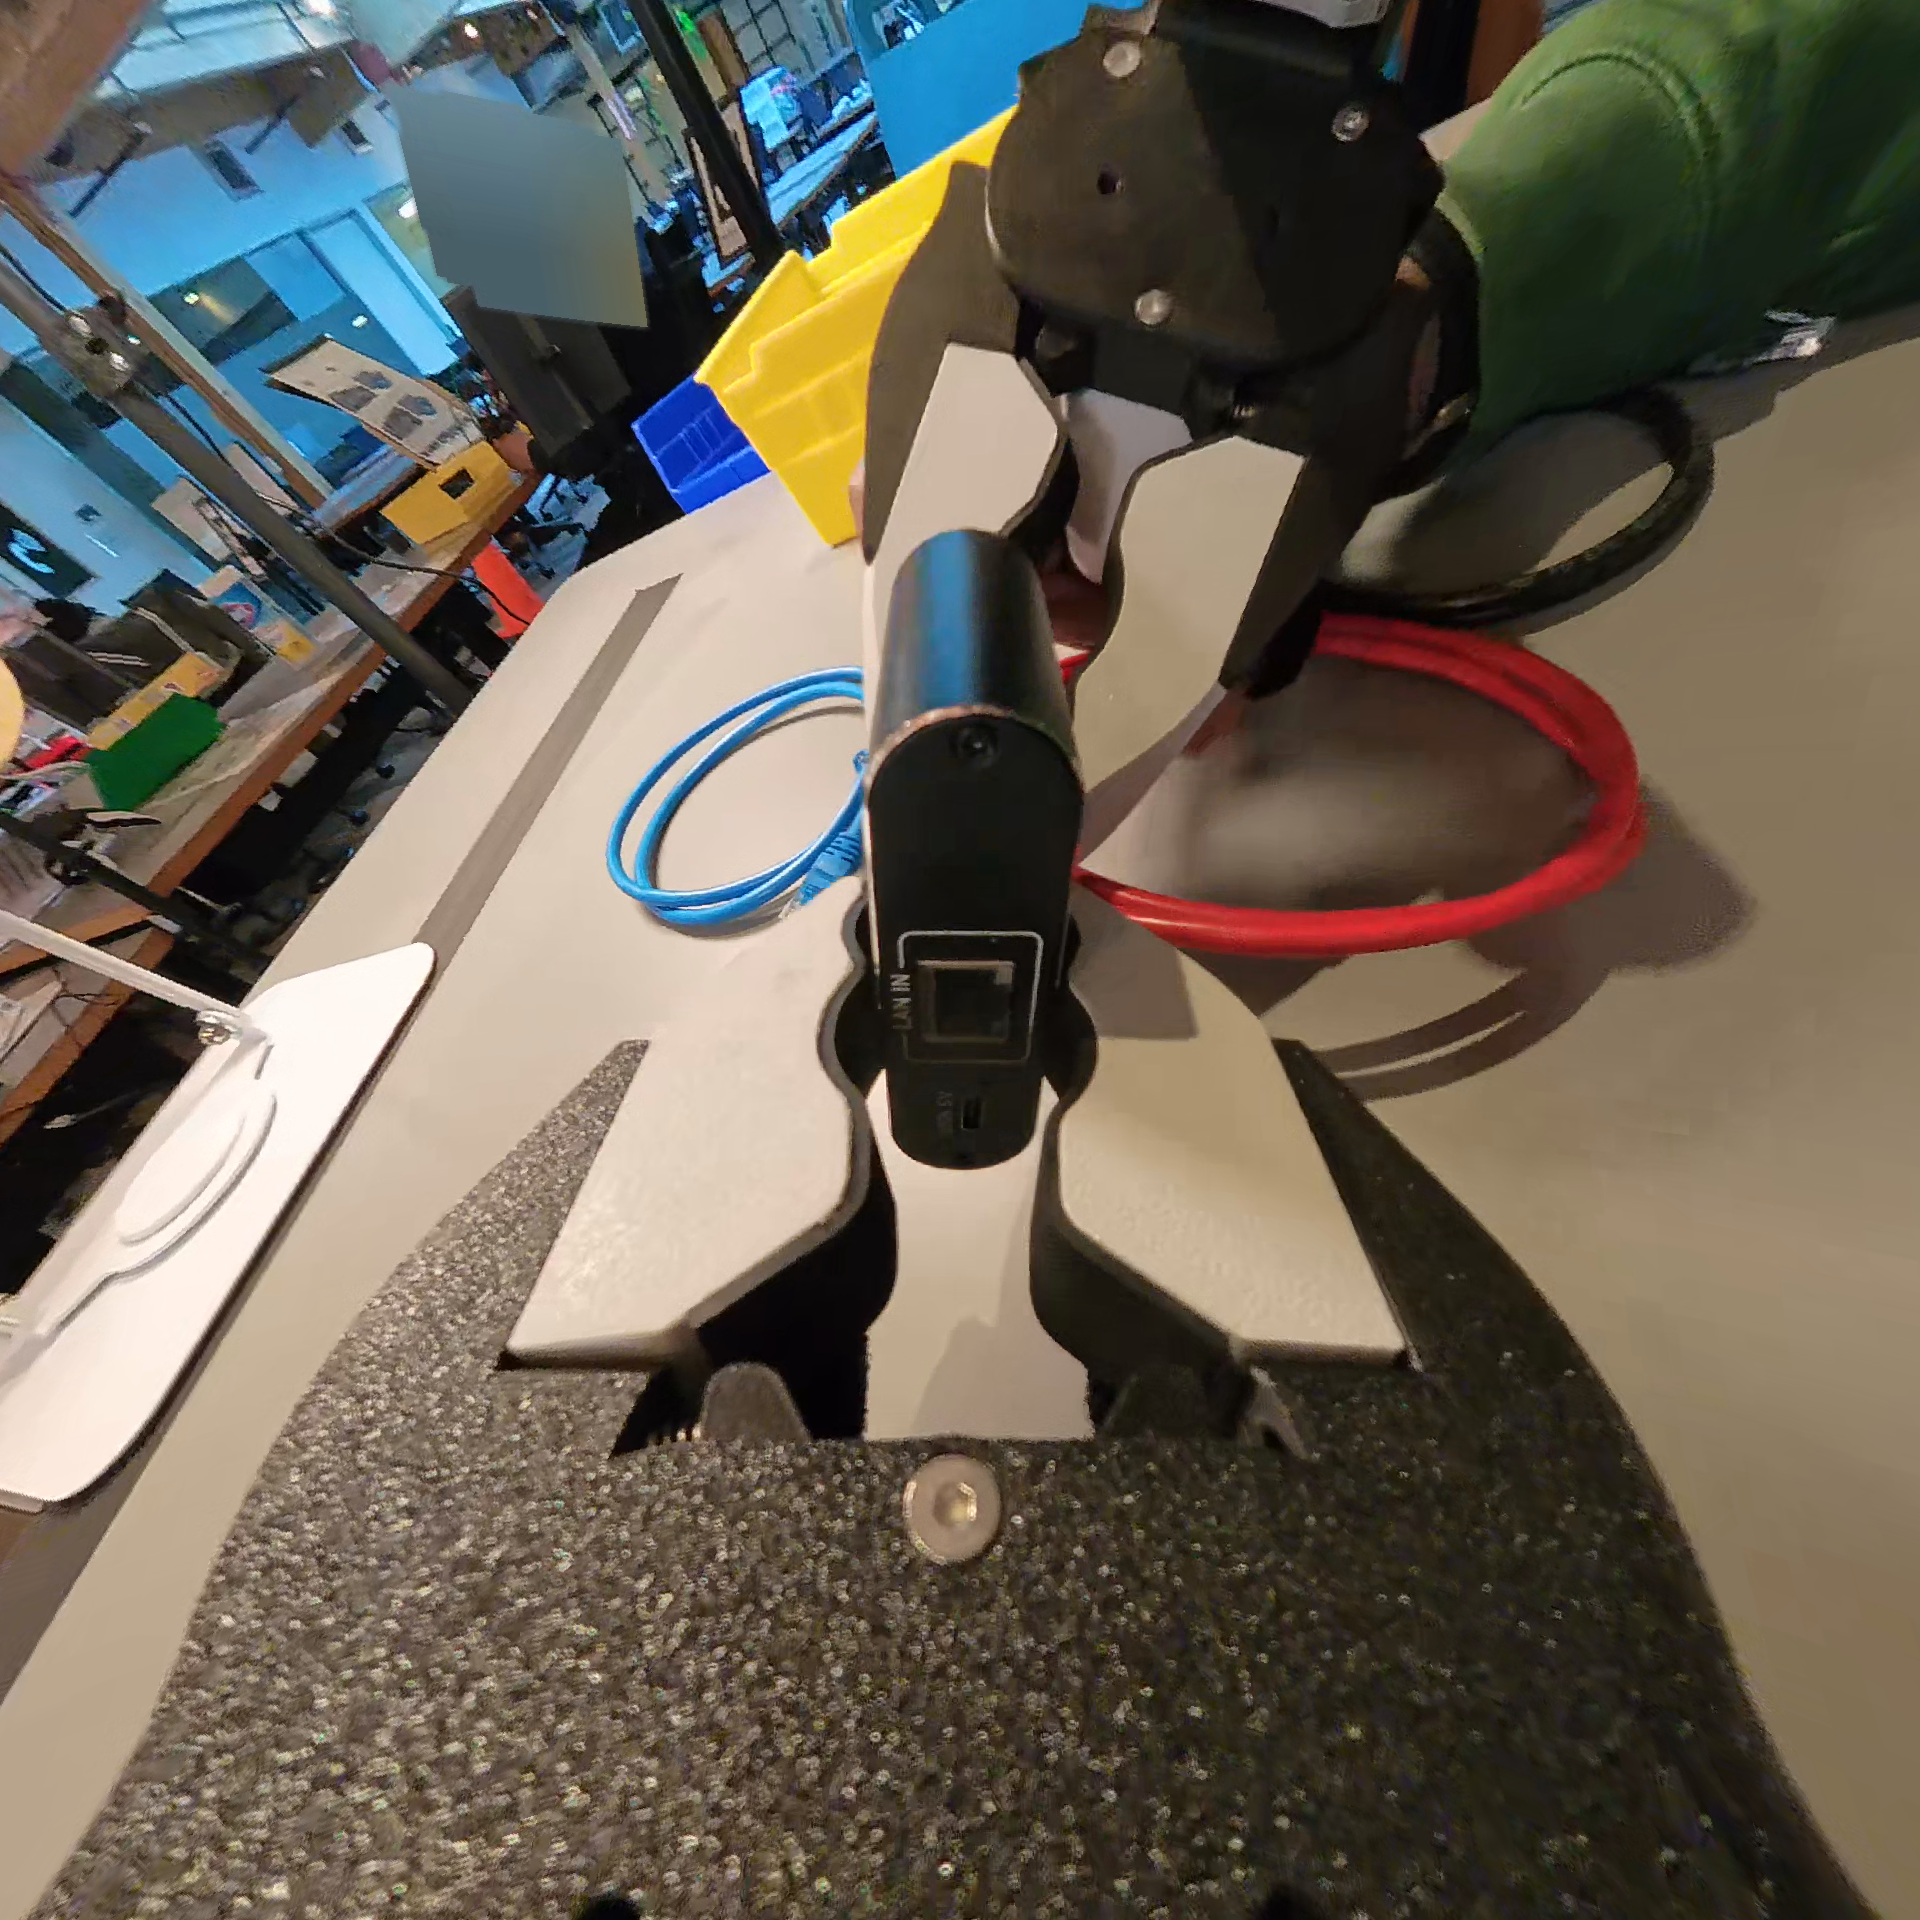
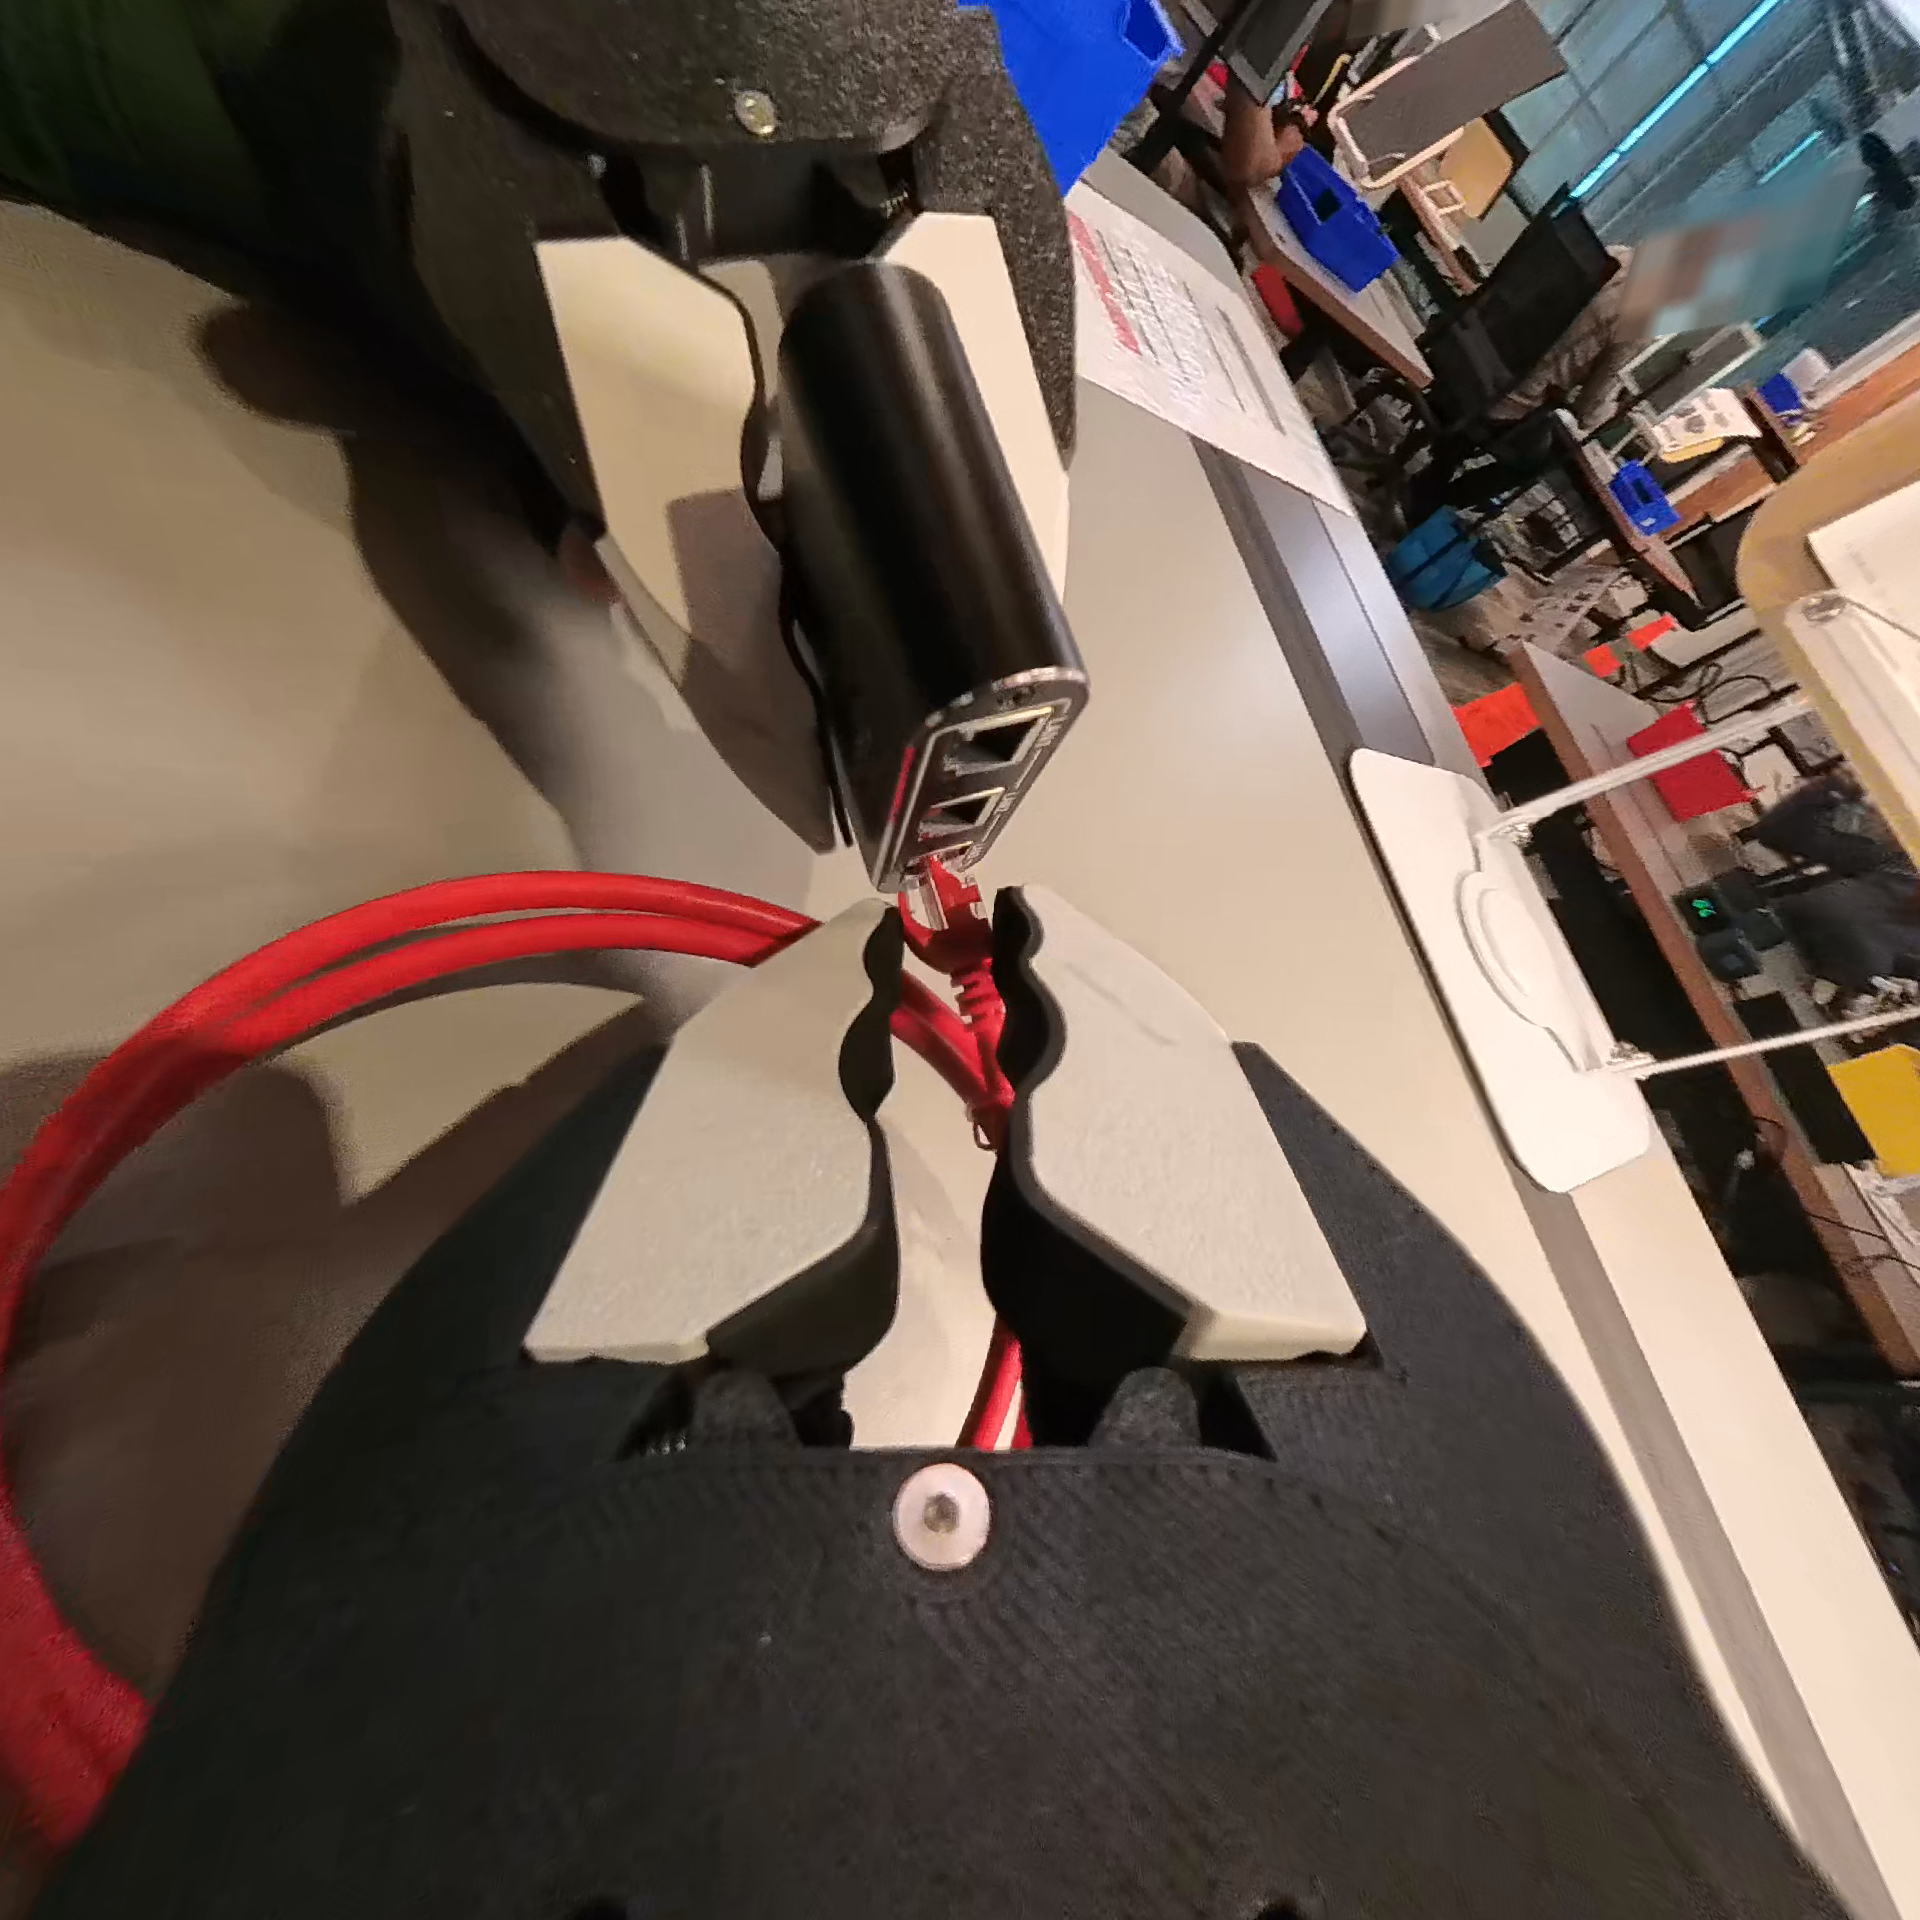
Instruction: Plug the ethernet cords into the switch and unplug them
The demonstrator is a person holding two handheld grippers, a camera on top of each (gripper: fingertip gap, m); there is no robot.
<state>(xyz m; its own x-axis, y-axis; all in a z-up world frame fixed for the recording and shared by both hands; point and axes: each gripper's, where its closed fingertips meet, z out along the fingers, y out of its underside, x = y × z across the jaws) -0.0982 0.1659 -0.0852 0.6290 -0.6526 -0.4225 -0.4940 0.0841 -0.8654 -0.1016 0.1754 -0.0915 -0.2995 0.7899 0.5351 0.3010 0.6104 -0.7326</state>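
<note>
My left gripper (image 1: 966,935) is shut on the black switch (image 1: 971,831) and holds it above the grey table, one port facing its camera. In the right wrist view the switch (image 2: 914,561) points its other end, with two open ports, at my right gripper (image 2: 948,930). That gripper is shut on the red ethernet cord's plug (image 2: 951,956). The plug's clear tip touches the switch face just below the two open ports; I cannot tell whether it is seated. The red cord (image 1: 1455,914) loops on the table behind. A coiled blue ethernet cord (image 1: 707,810) lies to the switch's left.
Yellow bins (image 1: 831,343) and a blue bin (image 1: 696,447) stand at the table's far edge. A black cable loop (image 1: 1621,540) lies by a green sleeve (image 1: 1714,156). A white stand base (image 1: 187,1195) sits at the left edge, a paper sheet (image 2: 1195,343) beyond the switch. Left and right tips are no more than a few centimetres apart.
</note>
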